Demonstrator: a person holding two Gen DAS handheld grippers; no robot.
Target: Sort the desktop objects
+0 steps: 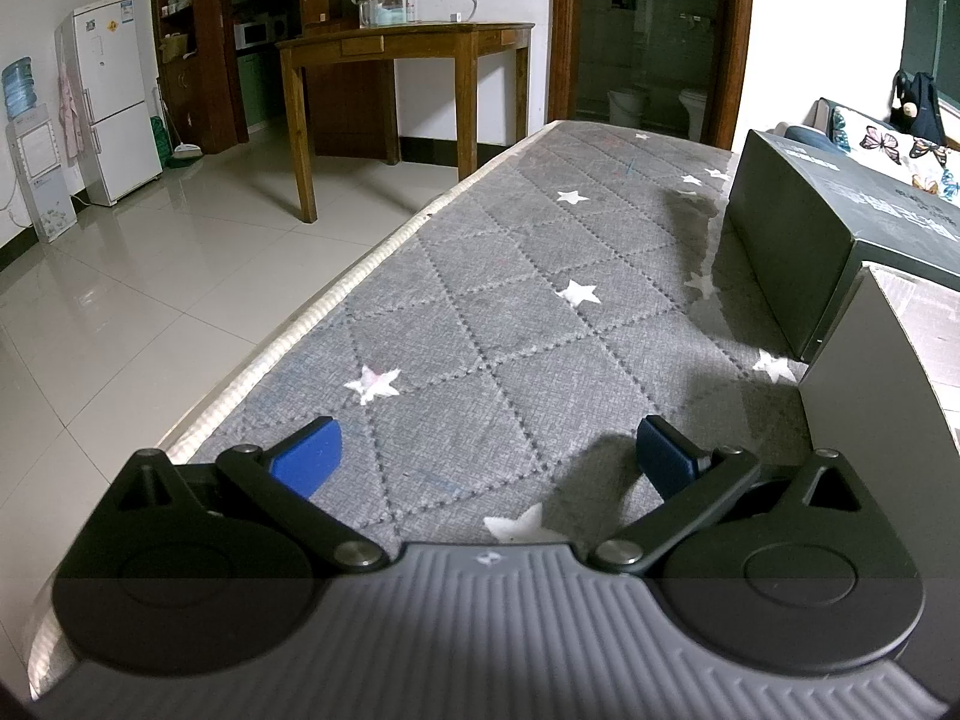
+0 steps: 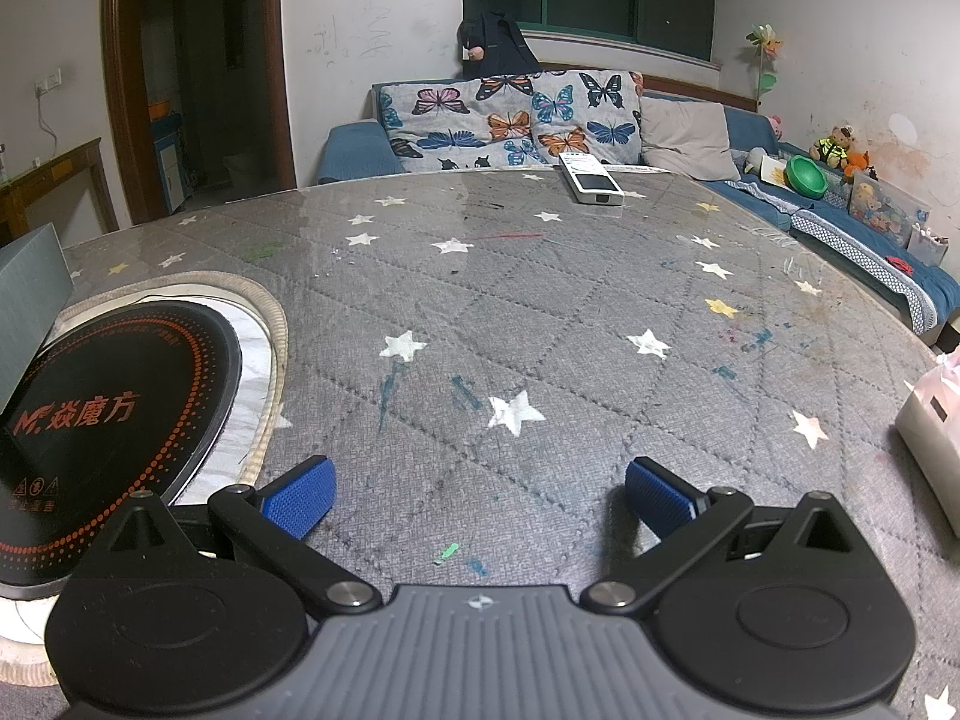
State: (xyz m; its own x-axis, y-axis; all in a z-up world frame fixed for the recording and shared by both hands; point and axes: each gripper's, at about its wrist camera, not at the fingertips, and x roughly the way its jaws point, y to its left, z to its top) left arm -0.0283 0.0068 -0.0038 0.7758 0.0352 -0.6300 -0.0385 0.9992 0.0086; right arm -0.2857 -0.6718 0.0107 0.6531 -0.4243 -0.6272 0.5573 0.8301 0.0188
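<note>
Both tongs are released and carry nothing. The left gripper (image 1: 489, 459) hangs low over the table (image 1: 510, 312), its blue pads spread wide above the grey quilted cover with white stars, close to the table's left edge, where a pale braided trim runs. To its right a dark green box (image 1: 840, 210) lies on the table, and just nearer stands a grey box (image 1: 870, 384) that touches or nearly touches it; the fisheye edge makes that hard to judge.

The right gripper (image 2: 480, 495) is likewise spread open, empty, low over the middle of the table (image 2: 540, 312). A white remote control (image 2: 591, 179) lies at the far edge, well apart from the tongs, with its dark screen end pointing toward the camera. At the left, a black round induction cooktop (image 2: 102, 414) with orange lettering sits in a ringed opening of the cover, just beside the left finger (image 2: 300, 495). A pale tissue pack (image 2: 933, 426) sits at the right edge. Beyond the table, a sofa (image 2: 690, 138) with butterfly cushions stands along the wall.
</note>
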